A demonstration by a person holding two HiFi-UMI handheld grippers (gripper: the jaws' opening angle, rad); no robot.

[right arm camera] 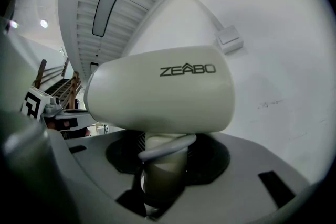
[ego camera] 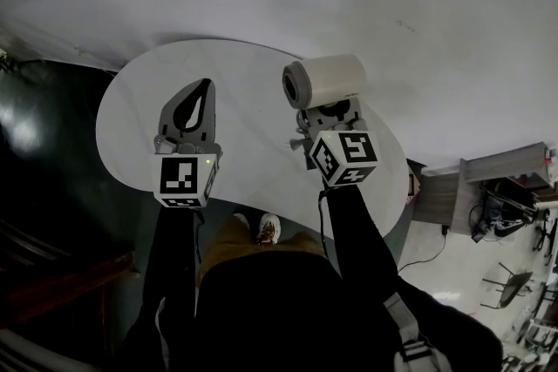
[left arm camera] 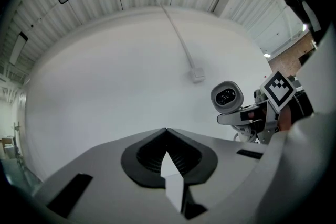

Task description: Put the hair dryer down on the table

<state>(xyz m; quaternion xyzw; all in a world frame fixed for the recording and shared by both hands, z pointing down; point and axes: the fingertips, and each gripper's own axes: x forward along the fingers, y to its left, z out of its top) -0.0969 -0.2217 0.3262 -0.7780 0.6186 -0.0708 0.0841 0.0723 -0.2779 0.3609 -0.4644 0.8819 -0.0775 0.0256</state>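
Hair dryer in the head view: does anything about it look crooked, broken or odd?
Nothing stands out. The hair dryer looks intact, its handle clamped in the right gripper's jaws, not yet set on the white table.

A cream-white plastic hair dryer (ego camera: pixel 324 81) with a dark round end grille and "ZEABO" printed on its barrel is held aloft. The barrel is level and the handle is clamped in the jaws of the right gripper (ego camera: pixel 331 114), above the white rounded surface (ego camera: pixel 139 113).
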